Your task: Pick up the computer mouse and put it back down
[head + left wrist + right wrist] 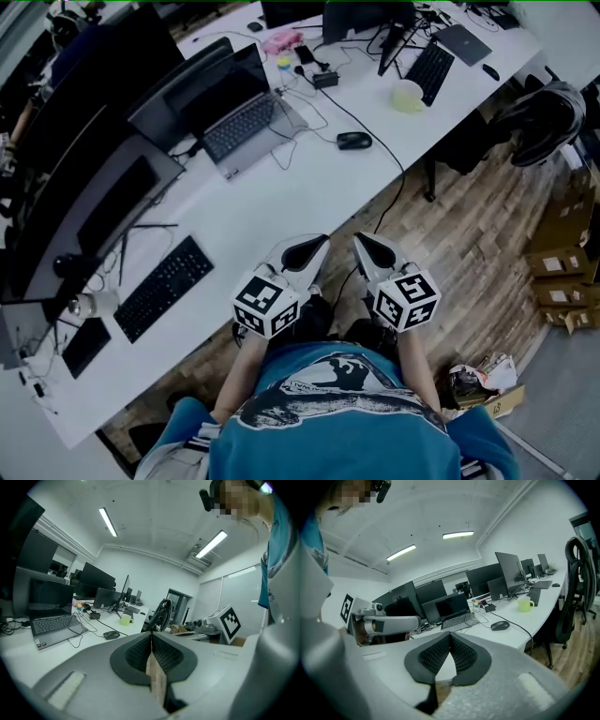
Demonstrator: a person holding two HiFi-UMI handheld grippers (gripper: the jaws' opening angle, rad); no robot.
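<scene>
Head view puts the small black plastic computer mouse (pixel 354 141) in the upper middle of the frame, on the long white desk (pixel 281 202), says the first observer.

And the claws? asks the second.

The left gripper (pixel 305 251) and the right gripper (pixel 375 249) sit low centre, well apart from the mouse, each clenched on nothing.

How will it handle?

It is probably light and rigid, with a smooth domed shell that could slip. Pinching its two sides at mid-body looks safest, with slack left in the dark cable (pixel 389 150) that seems to be its own.
</scene>
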